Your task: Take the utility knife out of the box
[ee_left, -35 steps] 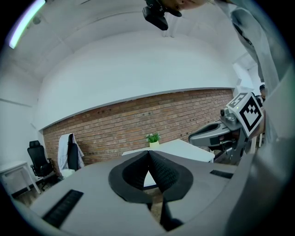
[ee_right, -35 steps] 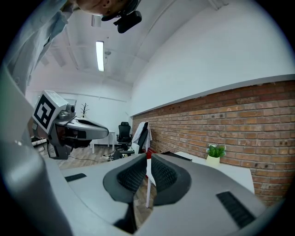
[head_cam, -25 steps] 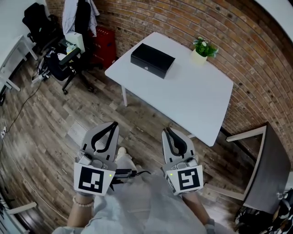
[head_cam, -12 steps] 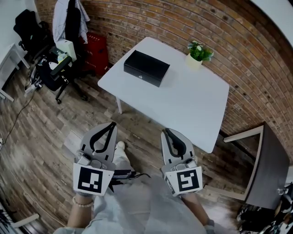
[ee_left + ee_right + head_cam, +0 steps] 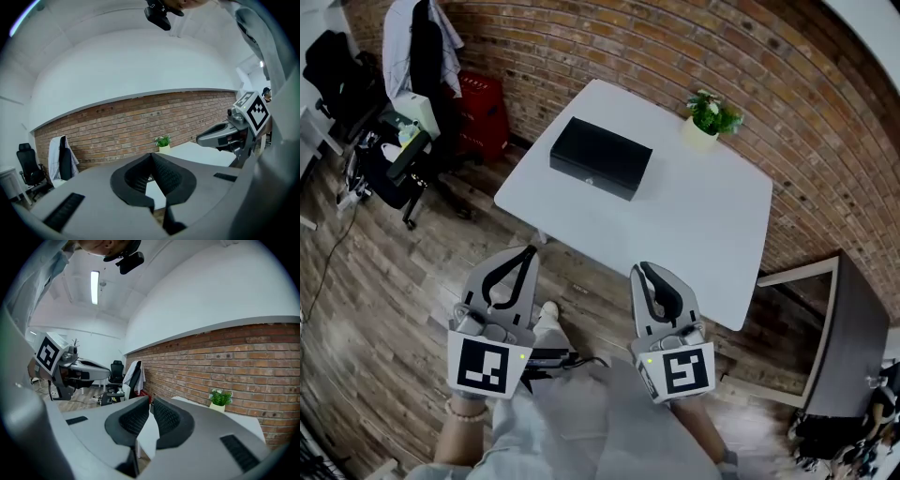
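Observation:
A closed black box (image 5: 600,157) lies on the far left part of a white table (image 5: 703,216). No utility knife shows in any view. Both grippers are held over the wooden floor, short of the table's near edge and well apart from the box. My left gripper (image 5: 528,253) is shut with nothing in it; its closed tips (image 5: 151,154) point at the table. My right gripper (image 5: 642,269) is also shut and empty, its tips (image 5: 151,399) aimed toward the table and brick wall.
A small potted plant (image 5: 711,114) stands at the table's far edge by the brick wall. To the left are a chair draped with clothes (image 5: 417,37), a red case (image 5: 480,112) and office clutter. A dark cabinet (image 5: 853,347) stands at the right.
The table and box have come nearer and sit more centrally in the head view; the clutter at left slid toward the edge. Both grippers travelled forward together, still shut.

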Motion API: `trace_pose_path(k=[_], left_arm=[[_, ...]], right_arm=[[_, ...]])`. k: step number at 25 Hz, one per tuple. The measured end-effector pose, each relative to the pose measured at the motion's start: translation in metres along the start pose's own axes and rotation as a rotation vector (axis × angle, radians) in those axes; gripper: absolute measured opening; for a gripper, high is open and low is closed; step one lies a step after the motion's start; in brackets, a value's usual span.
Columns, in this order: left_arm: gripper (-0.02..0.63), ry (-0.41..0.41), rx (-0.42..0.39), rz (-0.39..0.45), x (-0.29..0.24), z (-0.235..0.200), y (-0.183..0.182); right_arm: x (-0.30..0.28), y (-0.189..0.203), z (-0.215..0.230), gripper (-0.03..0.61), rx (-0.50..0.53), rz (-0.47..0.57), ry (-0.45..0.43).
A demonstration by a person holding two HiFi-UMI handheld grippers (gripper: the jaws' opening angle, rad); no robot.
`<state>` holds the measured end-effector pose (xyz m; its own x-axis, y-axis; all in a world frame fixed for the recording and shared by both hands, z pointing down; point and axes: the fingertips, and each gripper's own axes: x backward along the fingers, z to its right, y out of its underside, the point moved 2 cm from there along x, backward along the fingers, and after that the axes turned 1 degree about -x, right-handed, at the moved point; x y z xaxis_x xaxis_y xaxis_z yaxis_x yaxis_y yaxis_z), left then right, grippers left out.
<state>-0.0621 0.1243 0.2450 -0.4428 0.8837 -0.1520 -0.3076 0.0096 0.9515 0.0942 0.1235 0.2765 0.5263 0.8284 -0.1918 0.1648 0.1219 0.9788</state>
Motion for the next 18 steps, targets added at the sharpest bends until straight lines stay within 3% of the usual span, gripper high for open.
trace_pose_path(k=[11, 18], left_arm=[[0.017, 0.125, -0.037, 0.003, -0.073, -0.079, 0.02], [0.017, 0.197, -0.03, -0.003, -0.106, -0.107, 0.033]], right_arm=[[-0.096, -0.017, 0.01, 0.058, -0.02, -0.034, 0.099], [-0.134, -0.018, 0.017, 0.058, -0.037, -0.058, 0.166]])
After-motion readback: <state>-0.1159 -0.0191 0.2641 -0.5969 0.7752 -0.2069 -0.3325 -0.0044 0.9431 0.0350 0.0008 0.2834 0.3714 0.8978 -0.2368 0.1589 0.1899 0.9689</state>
